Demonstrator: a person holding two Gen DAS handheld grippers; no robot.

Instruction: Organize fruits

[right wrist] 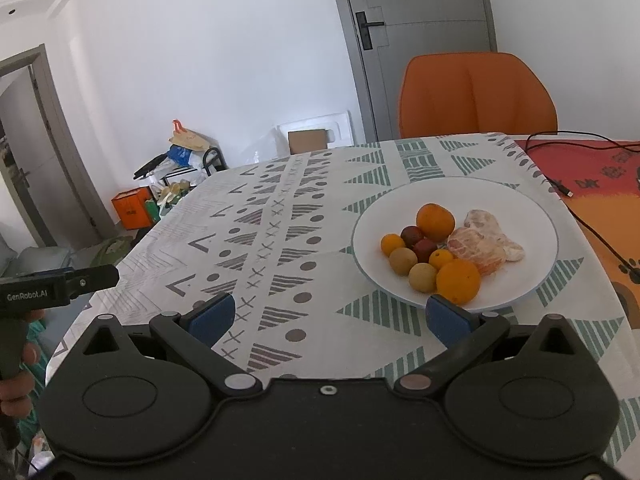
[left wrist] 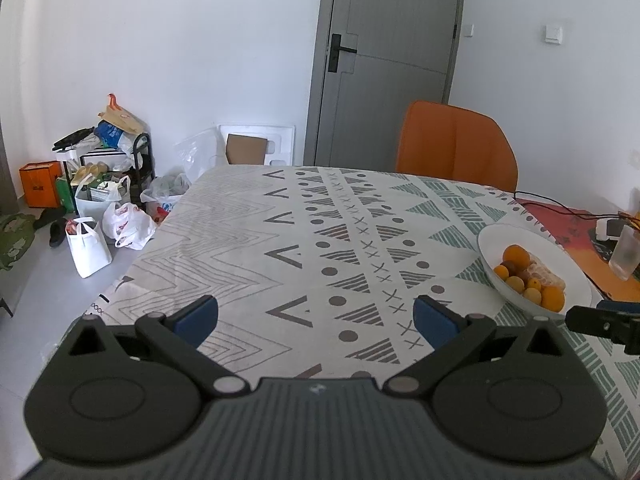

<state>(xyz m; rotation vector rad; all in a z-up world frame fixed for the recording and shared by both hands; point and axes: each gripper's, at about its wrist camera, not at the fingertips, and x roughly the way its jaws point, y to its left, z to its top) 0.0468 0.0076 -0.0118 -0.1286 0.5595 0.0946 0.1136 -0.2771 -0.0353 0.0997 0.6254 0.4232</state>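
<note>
A white plate (right wrist: 520, 216) sits on the patterned tablecloth and holds oranges (right wrist: 435, 222), small yellow fruits (right wrist: 403, 261), dark red fruits (right wrist: 424, 249) and a peeled citrus (right wrist: 480, 246). My right gripper (right wrist: 330, 318) is open and empty, just in front of the plate's near rim. My left gripper (left wrist: 316, 318) is open and empty over the cloth, left of the plate (left wrist: 508, 236). The other gripper's tip shows at the right edge of the left wrist view (left wrist: 600, 322) and at the left edge of the right wrist view (right wrist: 80, 280).
An orange chair (right wrist: 476, 96) stands behind the table. A black cable (right wrist: 600, 236) and a red-orange mat (right wrist: 592, 168) lie right of the plate. A glass (left wrist: 624, 256) stands at the far right. Bags and a rack (left wrist: 104, 184) crowd the floor at left.
</note>
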